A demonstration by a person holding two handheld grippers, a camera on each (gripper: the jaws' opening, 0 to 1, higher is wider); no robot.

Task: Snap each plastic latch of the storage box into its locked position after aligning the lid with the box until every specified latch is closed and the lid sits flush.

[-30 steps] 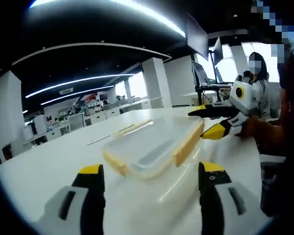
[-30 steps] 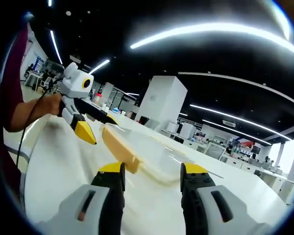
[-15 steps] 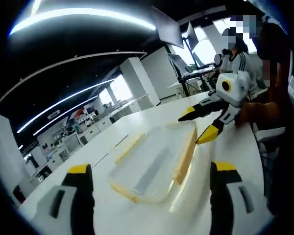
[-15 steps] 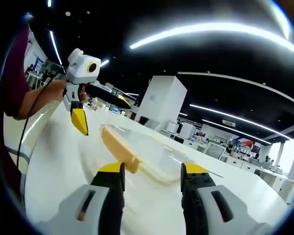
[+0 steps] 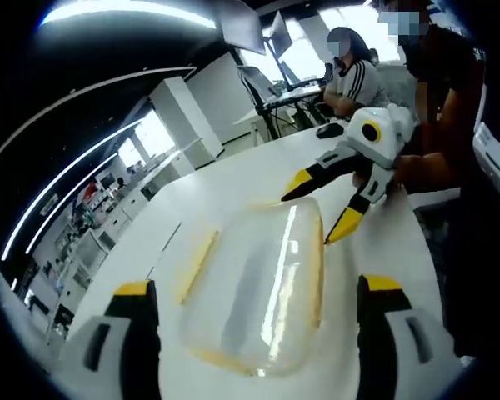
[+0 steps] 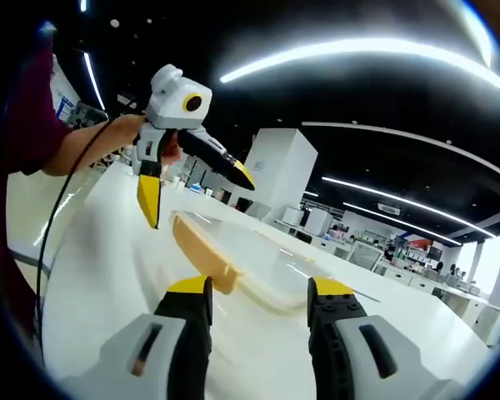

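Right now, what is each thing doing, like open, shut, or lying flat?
Storage box: flat on the white table, clear lid on.
Yellow latch: nothing gripping it.
Left gripper: fingers open, holding nothing.
Right gripper: fingers open, holding nothing.

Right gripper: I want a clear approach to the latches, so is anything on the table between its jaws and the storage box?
No. In the right gripper view, bare white table lies between the right gripper and the storage box.

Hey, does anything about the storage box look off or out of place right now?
Nothing stands out. The storage box lies flat on the white table, lid on, with no spill or damage visible. Both grippers are open and apart from it.
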